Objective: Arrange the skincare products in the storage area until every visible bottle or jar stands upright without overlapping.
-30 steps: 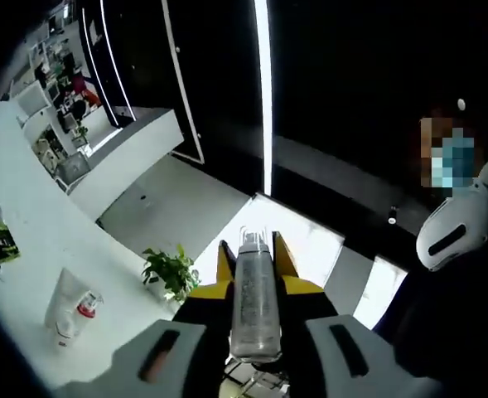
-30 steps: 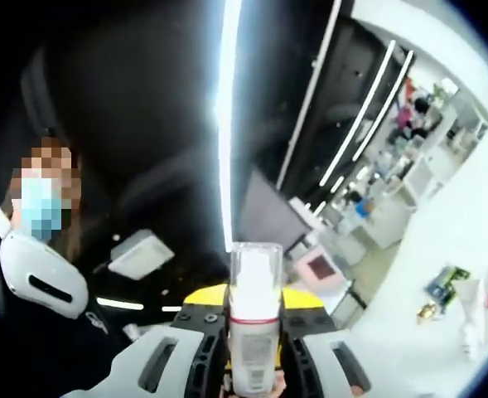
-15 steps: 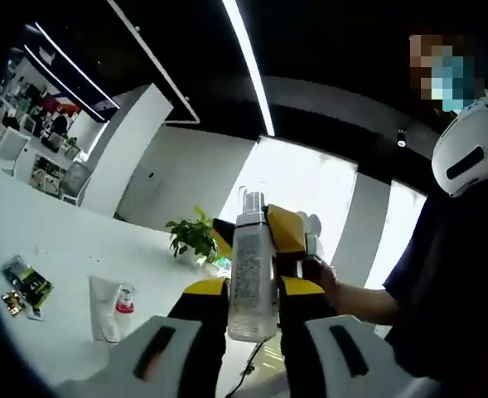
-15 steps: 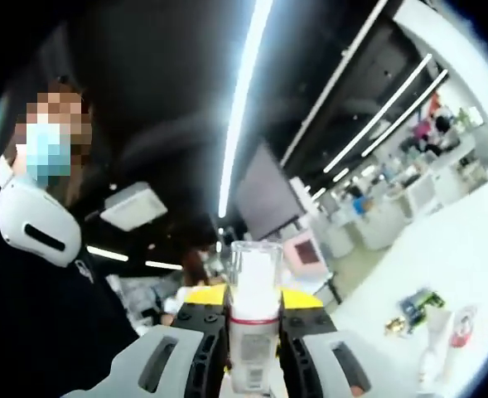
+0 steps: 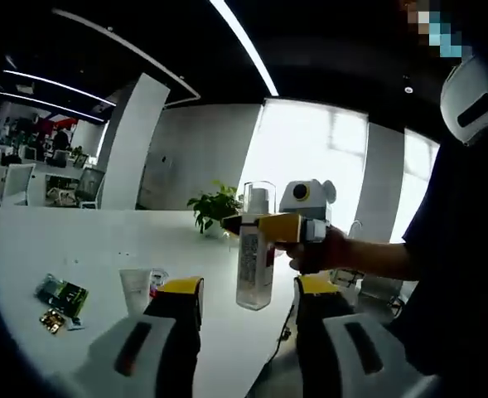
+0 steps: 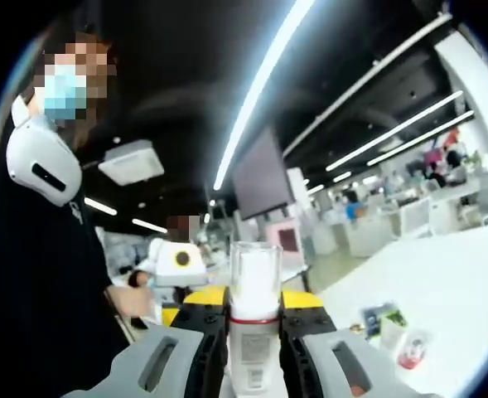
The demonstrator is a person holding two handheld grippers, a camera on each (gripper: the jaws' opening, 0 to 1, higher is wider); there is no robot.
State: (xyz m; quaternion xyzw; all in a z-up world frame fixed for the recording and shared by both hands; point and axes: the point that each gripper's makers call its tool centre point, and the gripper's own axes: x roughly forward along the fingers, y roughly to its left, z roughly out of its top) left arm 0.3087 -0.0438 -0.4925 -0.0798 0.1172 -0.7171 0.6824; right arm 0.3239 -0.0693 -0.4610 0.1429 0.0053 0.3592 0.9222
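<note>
Clear pump bottle (image 5: 254, 264) held aloft by right gripper (image 6: 253, 319), fingers clamped on it, not yet on white counter (image 5: 78, 249). Left gripper (image 5: 245, 298) fingers wide, empty. Tube (image 5: 135, 290) lies flat; arranging largely undone.

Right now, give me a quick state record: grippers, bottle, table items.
left gripper: open, jaws wide, not touching the bottle
right gripper: shut on bottle
bottle: upright, clear cap on top, held by the right gripper
tube: white with a red cap, lying on the table
sachet: green, flat on the table beside the tube
table: white
</note>
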